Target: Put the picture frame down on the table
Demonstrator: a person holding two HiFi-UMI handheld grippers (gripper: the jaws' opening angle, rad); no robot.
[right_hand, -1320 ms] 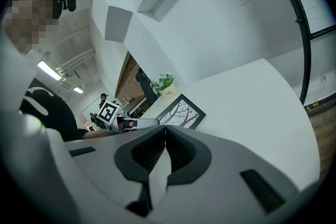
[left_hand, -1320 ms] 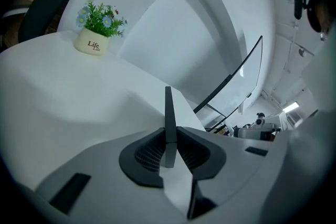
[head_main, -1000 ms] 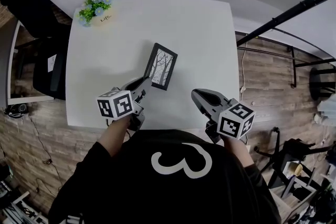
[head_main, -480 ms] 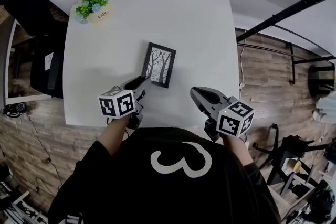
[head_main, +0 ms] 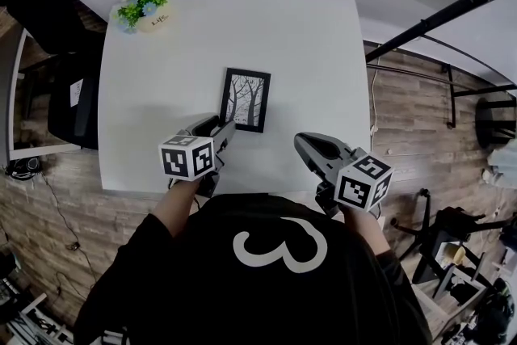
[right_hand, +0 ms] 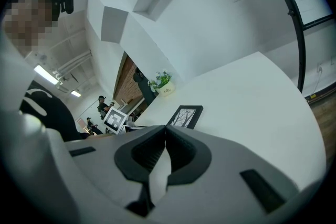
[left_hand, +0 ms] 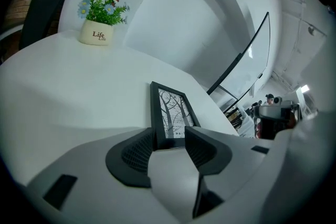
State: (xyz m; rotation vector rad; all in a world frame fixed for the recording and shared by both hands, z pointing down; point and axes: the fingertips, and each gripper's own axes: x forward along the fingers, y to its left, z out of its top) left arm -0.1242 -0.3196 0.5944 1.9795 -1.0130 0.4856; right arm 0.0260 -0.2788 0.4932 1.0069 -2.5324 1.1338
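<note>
Release looks like the step in hand. The picture frame (head_main: 246, 99) lies face up and flat on the white table (head_main: 315, 36), a little nearer than the table's middle. Its long axis runs from near to far, almost in line with the way the left gripper (head_main: 220, 128) points. That gripper sits just at the frame's near short edge. Its jaws have just been opening and now stand wide apart. The left gripper view shows the frame's near end between the two dark pads, and I judge neither pad to be pressing on it.

The coming move turns on that line-up. The frame lies straight ahead on the far side of the jaws, so a pull back toward the near edge of the table should clear it without dragging it. A sideways sweep could catch a corner.

The left hand reaches forward over the table's near edge with the gripper angled down at the tabletop. The right gripper (head_main: 307, 145) hangs to the right and nearer, well apart from the frame. Its jaws are together with nothing in them, and it points forward at a shallower downward angle. The left hand is plainly the nearer one. A small potted plant (head_main: 145, 8) stands at the far left corner, well clear of all this.
</note>
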